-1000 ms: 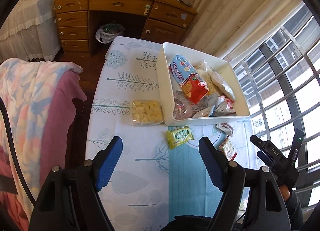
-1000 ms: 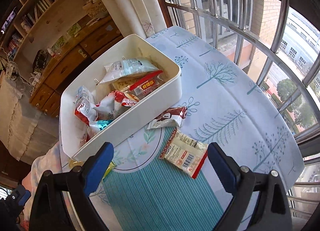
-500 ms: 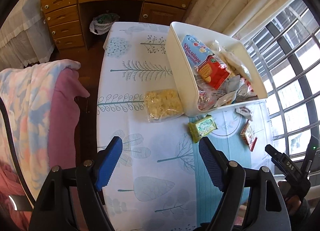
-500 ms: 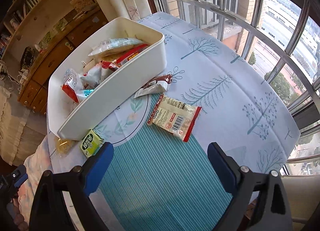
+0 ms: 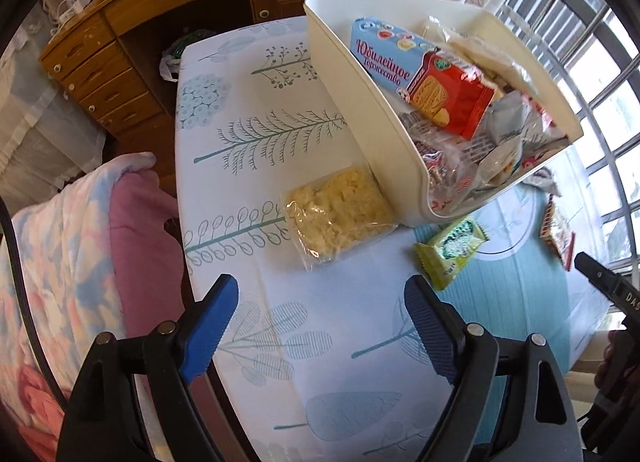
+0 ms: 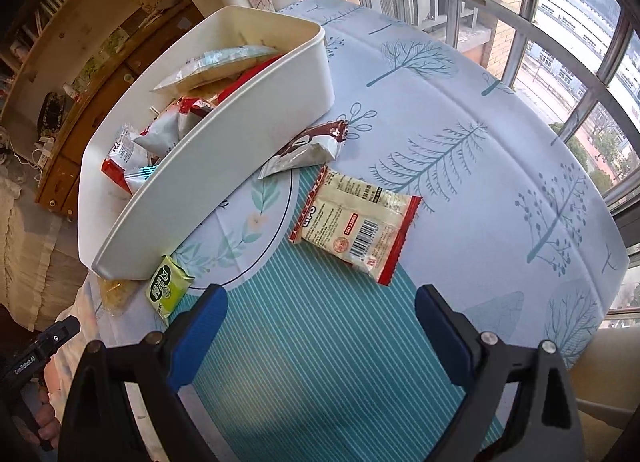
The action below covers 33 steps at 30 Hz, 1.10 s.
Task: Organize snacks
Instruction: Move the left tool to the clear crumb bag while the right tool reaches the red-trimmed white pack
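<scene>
A table draped in a pale tree-printed cloth is carrying a white oblong plastic bin piled with snack packets, with a clear bag of yellow crackers touching its end wall. Just beside it are lying a red-edged cream packet, a brown-and-white wrapper and a small green packet. Both grippers are pointing steeply down over the table, holding nothing: the left gripper is opening its jaws near the crackers, and the right gripper is hanging wide apart near the cream packet.
</scene>
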Motion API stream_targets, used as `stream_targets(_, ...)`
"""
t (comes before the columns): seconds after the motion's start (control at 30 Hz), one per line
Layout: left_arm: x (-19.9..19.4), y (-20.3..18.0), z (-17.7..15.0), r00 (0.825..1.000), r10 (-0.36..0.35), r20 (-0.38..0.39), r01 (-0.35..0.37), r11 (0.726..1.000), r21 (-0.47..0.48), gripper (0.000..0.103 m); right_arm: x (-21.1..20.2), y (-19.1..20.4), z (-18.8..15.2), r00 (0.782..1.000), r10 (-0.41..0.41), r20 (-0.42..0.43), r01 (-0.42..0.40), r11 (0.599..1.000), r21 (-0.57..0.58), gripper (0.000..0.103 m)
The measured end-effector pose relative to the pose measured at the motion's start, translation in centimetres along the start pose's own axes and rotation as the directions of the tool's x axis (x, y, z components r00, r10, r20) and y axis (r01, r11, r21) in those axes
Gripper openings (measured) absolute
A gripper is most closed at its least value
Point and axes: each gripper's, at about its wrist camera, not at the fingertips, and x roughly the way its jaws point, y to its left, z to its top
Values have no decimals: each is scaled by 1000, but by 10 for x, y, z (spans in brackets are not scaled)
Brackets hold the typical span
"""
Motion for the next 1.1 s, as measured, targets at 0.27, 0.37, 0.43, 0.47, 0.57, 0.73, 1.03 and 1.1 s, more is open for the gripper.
stream_targets(0.27, 41, -10, 13, 996, 90, 26, -92, 987, 134, 84, 33, 1, 9, 999, -50, 12, 50, 999, -5, 96)
stream_targets(0.37, 51, -14, 16, 996, 82, 34, -87, 982, 167, 84, 37, 1, 13, 997, -71, 33, 71, 997, -1, 96)
stream_targets(0.43, 57, -16, 18, 996, 84, 32, -88, 979, 183, 84, 38, 0, 16, 996, -78, 50, 77, 997, 8, 96)
stream_targets(0.47, 60, -16, 20, 996, 87, 30, -91, 978, 187, 84, 39, 0, 17, 995, -81, 54, 81, 997, 8, 96)
stream_targets(0.57, 67, -18, 24, 996, 82, 23, -85, 979, 187, 84, 45, 0, 18, 994, -96, 53, 96, 995, 1, 96)
stream_targets(0.73, 73, -21, 28, 998, 66, 24, -69, 979, 194, 84, 55, -2, 20, 994, -101, 37, 101, 995, 6, 95)
stream_targets(1.03, 83, -22, 36, 997, 65, 32, -70, 979, 191, 84, 56, -3, 28, 990, -117, 78, 118, 993, -11, 89)
stream_targets(1.1, 84, -21, 37, 998, 60, 36, -66, 980, 189, 84, 55, -5, 29, 989, -122, 86, 124, 992, -17, 82)
